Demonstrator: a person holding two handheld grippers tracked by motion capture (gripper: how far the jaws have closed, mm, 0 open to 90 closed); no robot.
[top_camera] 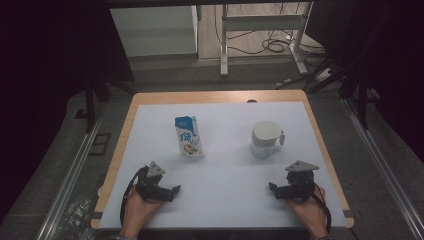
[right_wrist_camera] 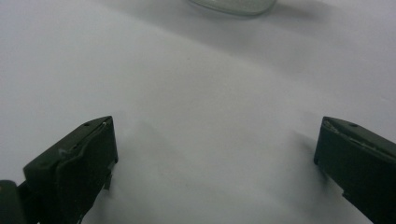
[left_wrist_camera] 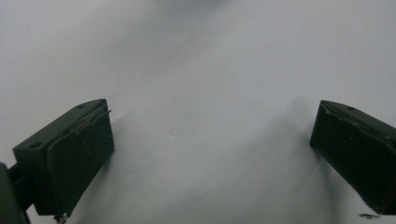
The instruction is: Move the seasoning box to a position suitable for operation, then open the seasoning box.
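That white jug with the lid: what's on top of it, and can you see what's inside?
A white lid sits on top of the jug, covering its mouth, so whatever is inside cannot be seen. The jug stands on the white sheet, to the right of the milk carton.

the surface (top_camera: pixel 220 192) before me is a wooden top, its edge showing along the left, far and right sides, with a white sheet (top_camera: pixel 225 165) spread over nearly all of it. a blue and white carton (top_camera: pixel 189 136) stands on the sheet, left of the middle. a white jug (top_camera: pixel 266 138) stands right of the middle, well apart from the carton. my hands rest on the sheet's near part.
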